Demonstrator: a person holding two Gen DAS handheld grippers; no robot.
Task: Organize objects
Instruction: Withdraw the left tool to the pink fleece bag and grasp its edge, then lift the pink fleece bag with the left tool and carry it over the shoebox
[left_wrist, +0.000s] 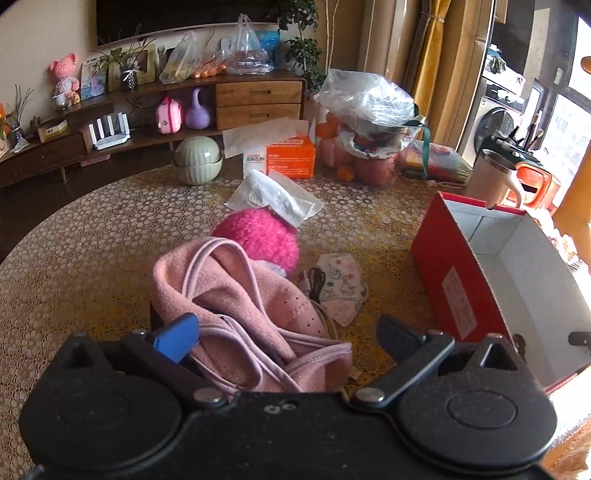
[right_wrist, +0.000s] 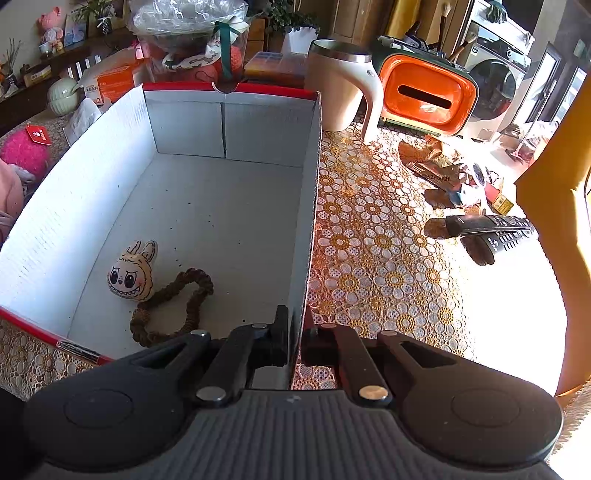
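Stock on hand, as I read it from both wrist views. My right gripper (right_wrist: 294, 345) has its fingers pressed together on the near right wall of the red-and-white box (right_wrist: 122, 147), pinching the cardboard, I judge to steady it. Inside the box, left of those fingers: one small rabbit-faced plush charm (right_wrist: 131, 271) and one brown braided hair tie (right_wrist: 171, 306) touching it; the rest of the box floor is bare. My left gripper (left_wrist: 286, 332) has its fingers spread as wide as they go, nothing pinched; the pink fleece garment (left_wrist: 236, 302) lies bunched between and just ahead of them, and the blue-tipped left finger (left_wrist: 177, 338) sits at the fabric's edge, though I cannot tell whether it touches. Ahead of the fingers, beyond the garment: a bright pink fuzzy ball (left_wrist: 258, 236), and past it a folded white plastic wrapper (left_wrist: 273, 199). Ahead and right of the fingers: a printed face mask (left_wrist: 343, 286) with a dark cord lying on it. Far right of the fingers: the same box, its open top toward me. By my count, two items are stowed and at least four remain loose on the tabletop (left_wrist: 92, 240), so the job looks less than half done. The garment appears the next candidate, being nearest the open fingers.
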